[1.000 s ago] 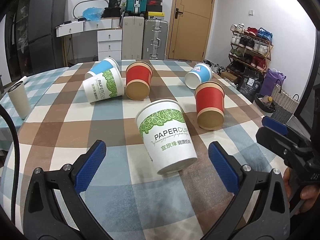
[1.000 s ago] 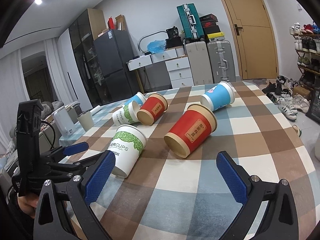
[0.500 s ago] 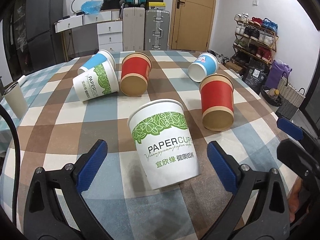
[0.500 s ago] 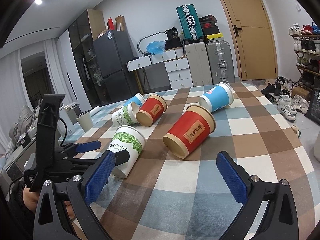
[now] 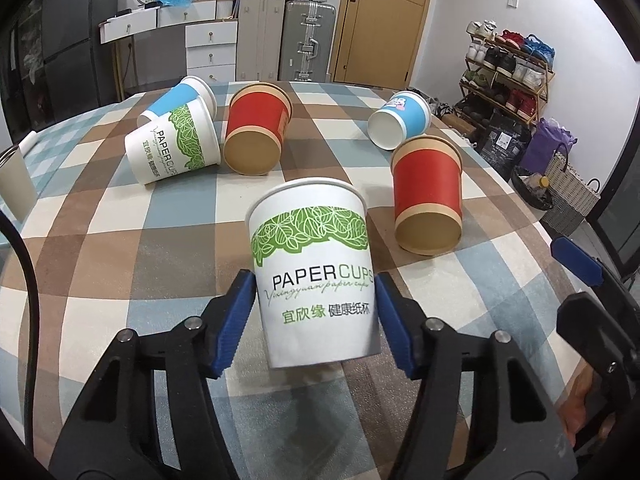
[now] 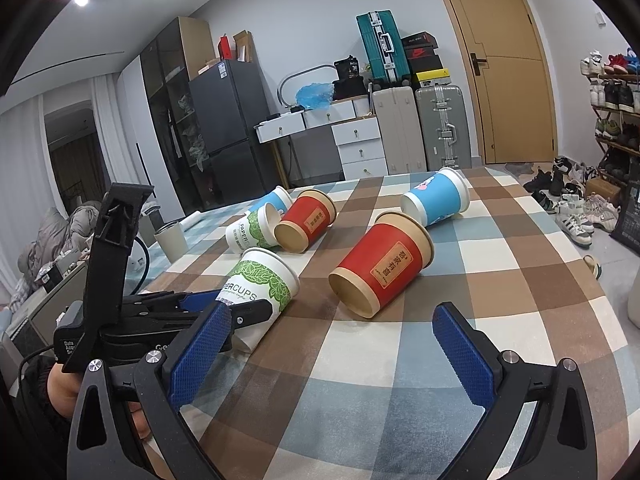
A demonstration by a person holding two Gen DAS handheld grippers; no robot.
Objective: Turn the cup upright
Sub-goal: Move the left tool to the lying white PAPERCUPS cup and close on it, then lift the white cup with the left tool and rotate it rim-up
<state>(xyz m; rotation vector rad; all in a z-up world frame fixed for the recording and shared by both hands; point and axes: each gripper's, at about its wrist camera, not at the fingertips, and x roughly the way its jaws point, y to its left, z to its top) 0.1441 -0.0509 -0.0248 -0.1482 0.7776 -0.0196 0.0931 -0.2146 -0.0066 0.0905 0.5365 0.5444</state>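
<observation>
A white paper cup with green leaves [image 5: 316,276] lies on its side on the checked tablecloth, its base toward me. My left gripper [image 5: 316,320] is shut on it, one blue pad against each side. The same cup shows in the right wrist view [image 6: 262,284], held by the left gripper [image 6: 224,312]. My right gripper [image 6: 326,354] is open and empty above the cloth, near the table's front; one of its fingers [image 5: 576,260] shows at the right of the left wrist view.
Other cups lie on their sides: a red one [image 5: 426,196] right of the held cup, a red one [image 5: 256,132], a white leafy one [image 5: 174,148], and two blue ones [image 5: 400,124] [image 5: 176,98] farther back. A grey tumbler [image 6: 170,240] stands at the left edge.
My left gripper has moved forward around the white leafy cup and closed on it. My right gripper has stayed open and nearly still.
</observation>
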